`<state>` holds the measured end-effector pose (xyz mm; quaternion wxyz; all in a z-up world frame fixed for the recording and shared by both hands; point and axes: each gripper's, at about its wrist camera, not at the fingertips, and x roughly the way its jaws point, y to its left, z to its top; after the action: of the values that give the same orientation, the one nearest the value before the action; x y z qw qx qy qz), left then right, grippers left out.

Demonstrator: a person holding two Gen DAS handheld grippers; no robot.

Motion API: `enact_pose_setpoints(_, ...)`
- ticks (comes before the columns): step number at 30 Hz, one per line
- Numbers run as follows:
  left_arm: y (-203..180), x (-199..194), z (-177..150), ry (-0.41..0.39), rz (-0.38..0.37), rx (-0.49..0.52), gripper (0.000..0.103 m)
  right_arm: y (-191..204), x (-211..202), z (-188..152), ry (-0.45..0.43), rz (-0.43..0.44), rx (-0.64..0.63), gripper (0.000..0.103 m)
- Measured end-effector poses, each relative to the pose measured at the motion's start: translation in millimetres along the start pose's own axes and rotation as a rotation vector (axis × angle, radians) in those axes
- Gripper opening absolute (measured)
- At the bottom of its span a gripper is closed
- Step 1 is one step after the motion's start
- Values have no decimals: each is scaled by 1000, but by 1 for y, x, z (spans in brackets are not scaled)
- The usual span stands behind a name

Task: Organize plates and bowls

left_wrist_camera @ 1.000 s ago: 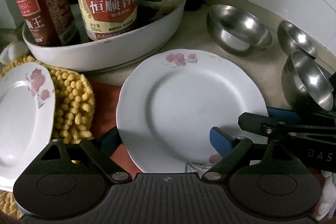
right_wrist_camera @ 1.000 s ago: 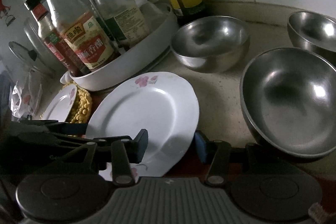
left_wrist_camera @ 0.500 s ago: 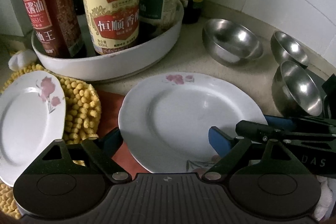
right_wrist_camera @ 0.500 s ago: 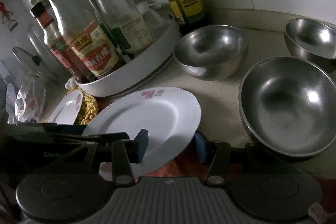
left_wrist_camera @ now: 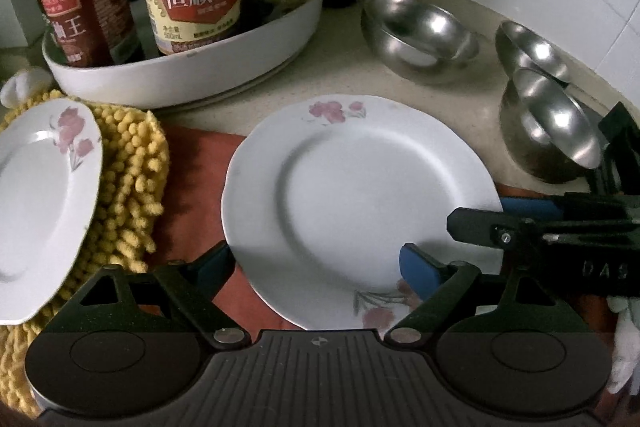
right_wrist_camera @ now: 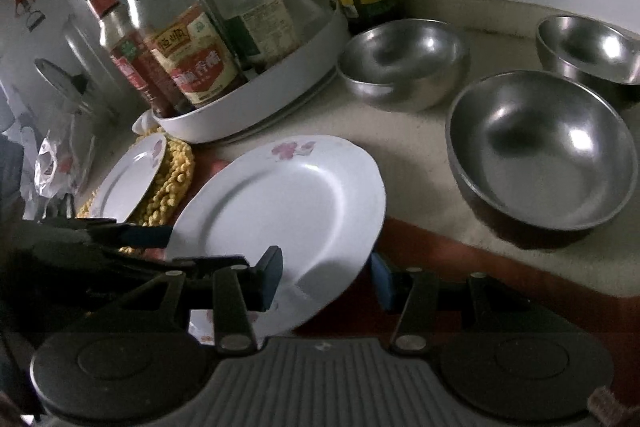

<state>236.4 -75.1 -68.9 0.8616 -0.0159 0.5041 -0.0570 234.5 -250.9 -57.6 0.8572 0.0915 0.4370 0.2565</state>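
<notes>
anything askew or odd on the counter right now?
Yes: the small floral plate sits tilted on the yellow chenille mat, not flat on the counter. The big floral plate overlaps the red cloth. Nothing looks spilled or broken; three steel bowls stand upright.

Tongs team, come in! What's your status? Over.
Left tongs just opened wider, big plate's rim between. Right tongs straddle its edge, grip unclear. Steel bowl close beside.

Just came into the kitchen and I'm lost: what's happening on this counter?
A person is working two handheld grippers over the large white flowered plate. The left gripper has just been opening, its jaws wide with the plate's near edge between them. The right gripper straddles the plate's rim; whether it pinches is unclear. Three steel bowls sit untouched nearby.
</notes>
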Motion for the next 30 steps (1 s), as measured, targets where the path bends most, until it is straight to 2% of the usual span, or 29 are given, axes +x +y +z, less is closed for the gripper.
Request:
enact_pose_setpoints(4, 7, 13, 12, -5, -4, -20, 98, -7, 11, 11, 12, 4, 50, 50)
enact_pose_setpoints(7, 4, 14, 17, -12, -11, -7, 93, -12, 18, 15, -10, 1, 55, 51)
enact_pose_setpoints(10, 1, 13, 17, -14, 1, 3, 94, -12, 19, 16, -22, 1, 46, 48)
enact_pose_setpoints(14, 0, 6, 11, -13, -8, -11, 93, -13, 14, 13, -27, -2, 39, 44)
enact_pose_setpoints(20, -2, -9, 4, -38, -2, -10, 93, -7, 5, 7, -39, 1, 20, 44)
enact_pose_setpoints(30, -6, -43, -25, -57, -37, 11, 93, 6, -29, -8, -78, 4, -20, 44)
